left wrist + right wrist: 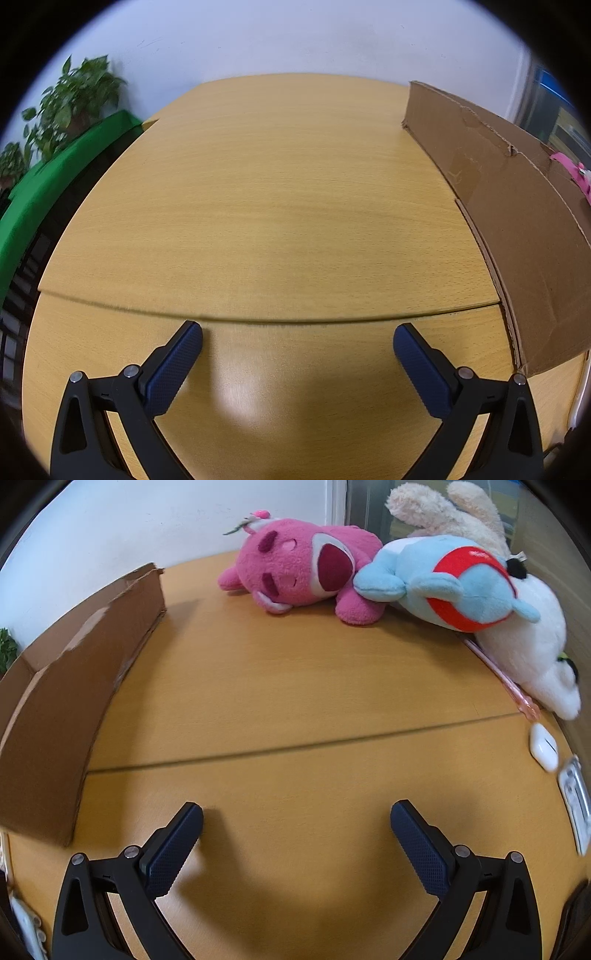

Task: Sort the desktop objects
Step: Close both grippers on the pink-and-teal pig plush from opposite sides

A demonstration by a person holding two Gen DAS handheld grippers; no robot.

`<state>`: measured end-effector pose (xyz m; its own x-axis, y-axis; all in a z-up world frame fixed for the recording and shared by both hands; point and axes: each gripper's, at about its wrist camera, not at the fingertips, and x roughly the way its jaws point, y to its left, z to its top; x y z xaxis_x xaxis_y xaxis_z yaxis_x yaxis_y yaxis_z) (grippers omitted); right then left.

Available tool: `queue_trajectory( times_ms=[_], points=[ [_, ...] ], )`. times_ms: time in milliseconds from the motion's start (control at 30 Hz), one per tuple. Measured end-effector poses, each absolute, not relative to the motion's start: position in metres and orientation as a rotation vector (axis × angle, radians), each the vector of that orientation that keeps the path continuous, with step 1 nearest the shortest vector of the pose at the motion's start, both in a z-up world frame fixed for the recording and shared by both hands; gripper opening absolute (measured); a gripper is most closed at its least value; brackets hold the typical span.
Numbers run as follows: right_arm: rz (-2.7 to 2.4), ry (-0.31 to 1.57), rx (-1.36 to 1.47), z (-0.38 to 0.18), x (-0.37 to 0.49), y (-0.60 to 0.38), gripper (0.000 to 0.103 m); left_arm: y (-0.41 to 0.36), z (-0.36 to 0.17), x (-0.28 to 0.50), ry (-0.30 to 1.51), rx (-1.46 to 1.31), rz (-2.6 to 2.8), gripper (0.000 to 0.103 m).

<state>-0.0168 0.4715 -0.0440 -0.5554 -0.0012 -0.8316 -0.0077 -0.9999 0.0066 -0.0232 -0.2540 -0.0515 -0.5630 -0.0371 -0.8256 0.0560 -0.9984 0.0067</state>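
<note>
left gripper (297, 341) spread wide, nothing between the blue pads, hovering over bare wooden desk (266, 206). cardboard box (517, 229) stands just right of it on the desk, something pink (570, 171) peeking over the box rim, too small to identify. green plant (74, 99) far left beyond the desk edge.

right gripper (296, 818) also spread, empty, over the desk. cardboard box (66, 701) now to its left. well beyond the box to the right lie plush toys: pink bear (303, 568), blue-and-red plush (454, 587) touching it, white plush (532, 653) and cream plush (450, 509) behind. red band carries small writing, unreadable. pink pen (513, 686) beside the white plush, white earbud case (543, 747) nearer, a white device (574, 801) at the edge, label illegible.
</note>
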Motion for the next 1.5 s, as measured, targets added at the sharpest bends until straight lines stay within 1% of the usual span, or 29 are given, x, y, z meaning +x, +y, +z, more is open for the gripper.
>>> queue_trajectory(
  times_ms=[67, 100, 200, 267, 333, 433, 533, 600, 700, 800, 933, 967, 1033, 1067, 1100, 1167, 1200, 1333, 1433, 1467, 1500],
  points=[
    [2.872, 0.053, -1.444, -0.032, 0.004, 0.464, 0.103, -0.244, -0.038, -0.008, 0.044, 1.401, -2.746, 0.098],
    [2.949, 0.057, -1.418, -0.020, 0.020, 0.457, 0.103, -0.238, -0.029, 0.002, 0.052, 1.363, -2.785, 0.098],
    [3.103, -0.054, -1.345, 0.010, 0.053, 0.434, 0.103, -0.204, 0.017, 0.044, 0.028, 1.223, -2.951, 0.098],
    [3.220, -0.126, -1.315, 0.031, 0.076, 0.415, 0.103, -0.178, 0.045, 0.073, 0.011, 1.179, -3.067, 0.100],
    [3.355, -0.100, -1.390, 0.044, 0.091, 0.398, 0.103, -0.150, 0.066, 0.103, 0.028, 1.183, -3.187, 0.100],
    [3.508, -0.058, -1.545, 0.051, 0.112, 0.366, 0.103, -0.105, 0.078, 0.140, 0.030, 1.319, -3.341, 0.100],
    [3.635, -0.151, -1.713, 0.051, 0.148, 0.324, 0.103, -0.068, 0.070, 0.166, 0.052, 1.534, -3.398, 0.100],
    [3.698, -0.283, -1.870, 0.045, 0.177, 0.293, 0.103, -0.047, 0.055, 0.181, 0.067, 1.711, -3.373, 0.100],
    [3.697, -0.434, -2.050, 0.033, 0.210, 0.263, 0.103, -0.030, 0.031, 0.198, 0.098, 1.885, -3.298, 0.100],
    [3.646, -0.514, -2.202, 0.014, 0.236, 0.245, 0.103, -0.026, 0.018, 0.219, 0.281, 1.982, -3.270, 0.100],
    [3.564, -0.436, -2.222, -0.004, 0.244, 0.241, 0.103, -0.031, -0.003, 0.214, 0.502, 2.086, -3.187, 0.100],
    [3.537, -0.401, -2.233, -0.009, 0.239, 0.239, 0.103, -0.031, -0.012, 0.210, 0.553, 2.140, -3.140, 0.098],
    [3.514, -0.189, -2.320, -0.014, 0.233, 0.237, 0.101, -0.025, -0.019, 0.205, 0.600, 2.209, -3.069, 0.097],
    [3.533, -0.159, -2.318, -0.014, 0.234, 0.233, 0.099, -0.025, -0.022, 0.205, 0.643, 2.246, -3.047, 0.097],
    [3.549, -0.184, -2.314, -0.012, 0.238, 0.230, 0.098, -0.023, -0.021, 0.208, 0.631, 2.260, -3.046, 0.097],
    [3.591, -0.316, -2.269, -0.007, 0.251, 0.223, 0.099, -0.020, -0.018, 0.214, 0.573, 2.290, -3.055, 0.095],
    [3.594, -0.373, -2.244, -0.008, 0.255, 0.221, 0.099, -0.020, -0.018, 0.215, 0.580, 2.299, -3.054, 0.095],
    [3.543, -0.314, -2.239, -0.008, 0.257, 0.246, 0.098, -0.033, -0.015, 0.214, 0.610, 2.224, -3.069, 0.095],
    [3.502, -0.320, -2.203, -0.007, 0.257, 0.258, 0.098, -0.035, -0.014, 0.204, 0.646, 2.190, -3.100, 0.095],
    [3.500, -0.300, -2.202, -0.005, 0.257, 0.262, 0.097, -0.032, -0.016, 0.201, 0.658, 2.210, -3.106, 0.095],
    [3.502, -0.277, -2.204, -0.004, 0.257, 0.261, 0.091, -0.026, -0.020, 0.198, 0.647, 2.243, -3.103, 0.095]
  ],
)
